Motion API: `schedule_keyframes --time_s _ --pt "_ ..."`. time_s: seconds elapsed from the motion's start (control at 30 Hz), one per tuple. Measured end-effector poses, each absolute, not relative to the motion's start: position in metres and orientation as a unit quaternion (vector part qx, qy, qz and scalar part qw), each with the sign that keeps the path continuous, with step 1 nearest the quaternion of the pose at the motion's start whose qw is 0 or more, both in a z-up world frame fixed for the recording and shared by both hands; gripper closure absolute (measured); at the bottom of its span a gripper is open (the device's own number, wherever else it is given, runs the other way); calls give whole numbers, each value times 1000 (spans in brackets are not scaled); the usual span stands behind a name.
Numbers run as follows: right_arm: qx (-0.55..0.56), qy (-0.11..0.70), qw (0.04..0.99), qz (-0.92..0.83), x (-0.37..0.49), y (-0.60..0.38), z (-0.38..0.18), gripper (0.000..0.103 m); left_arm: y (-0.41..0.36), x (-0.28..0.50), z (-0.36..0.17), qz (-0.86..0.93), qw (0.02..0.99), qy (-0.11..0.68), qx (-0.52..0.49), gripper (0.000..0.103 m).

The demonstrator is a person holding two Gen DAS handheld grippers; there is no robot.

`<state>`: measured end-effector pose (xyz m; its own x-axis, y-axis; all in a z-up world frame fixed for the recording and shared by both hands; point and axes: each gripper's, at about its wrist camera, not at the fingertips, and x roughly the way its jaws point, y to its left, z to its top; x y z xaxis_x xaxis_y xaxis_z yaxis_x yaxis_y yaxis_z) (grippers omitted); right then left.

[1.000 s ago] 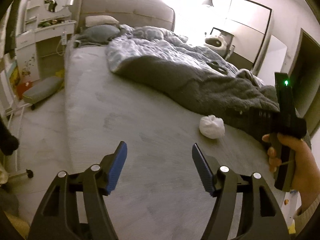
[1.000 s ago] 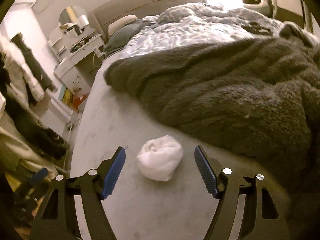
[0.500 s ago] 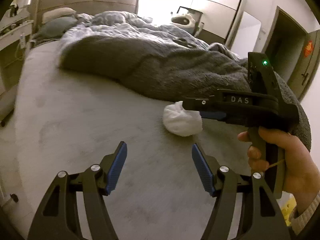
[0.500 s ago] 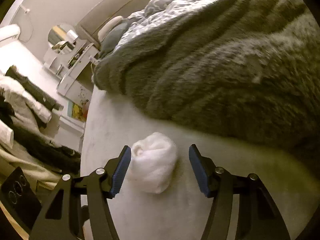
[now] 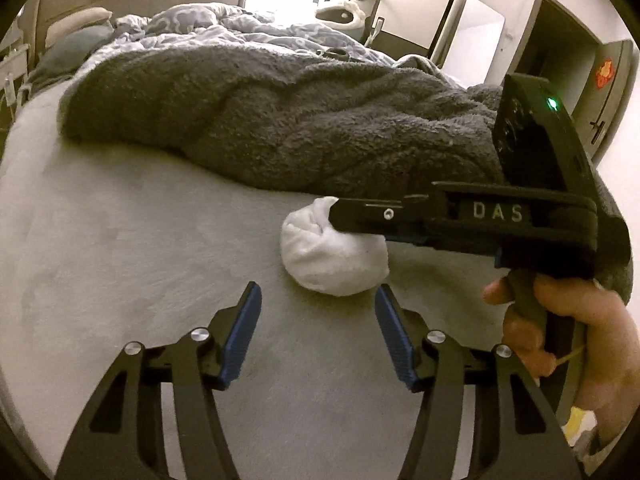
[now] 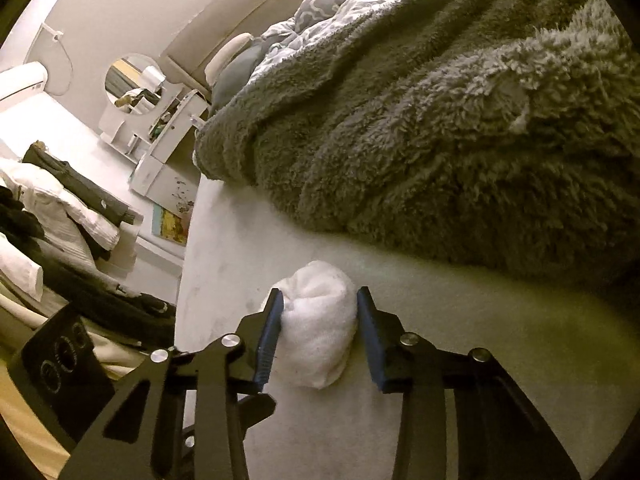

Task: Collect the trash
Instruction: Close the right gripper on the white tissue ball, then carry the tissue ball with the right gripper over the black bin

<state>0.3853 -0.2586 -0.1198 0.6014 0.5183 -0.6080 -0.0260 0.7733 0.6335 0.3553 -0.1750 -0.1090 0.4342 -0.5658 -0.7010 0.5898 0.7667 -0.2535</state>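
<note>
The right gripper (image 6: 318, 320) has just been closing on the white wad of tissue (image 6: 318, 328). A second ago the wad sat loose between widely spread jaws; now both blue pads (image 6: 270, 330) press against its flanks, and the soft paper looks pinched narrower where they meet it. So the right gripper is grasping the wad, which still rests on the bed (image 6: 460, 360); it has not been lifted yet. For the task this likely means the pick is secured and the next step is to raise it and carry it to wherever the trash goes (no bin shows in either view).

The left gripper (image 5: 318, 320) has swung in toward the same spot and its jaws have just been narrowing a little, but nothing lies between them; it is released and empty. From the left wrist view the wad (image 5: 320, 256) lies just beyond its fingertips at about 12 o'clock, with the right gripper's body reaching in from 3 o'clock over the top of it, held by the person's hand (image 5: 568, 320). The grey fleece blanket (image 5: 300, 128) lies close behind the wad, toward 12 o'clock, apparently apart from it.
</note>
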Motion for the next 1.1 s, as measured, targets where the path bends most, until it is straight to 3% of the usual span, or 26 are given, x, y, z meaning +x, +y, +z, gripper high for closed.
schedule_keyframes --time_s 0.13,0.47,1.1 --pt "300 412 844 166 383 -259 -119 74 -182 359 -112 -342 843 415 14 59" --pt "262 411 854 182 373 -244 -96 81 -183 340 -101 -328 850 411 21 80" --pt "190 388 849 304 312 -172 -27 83 -110 240 -29 -241 901 361 11 87"
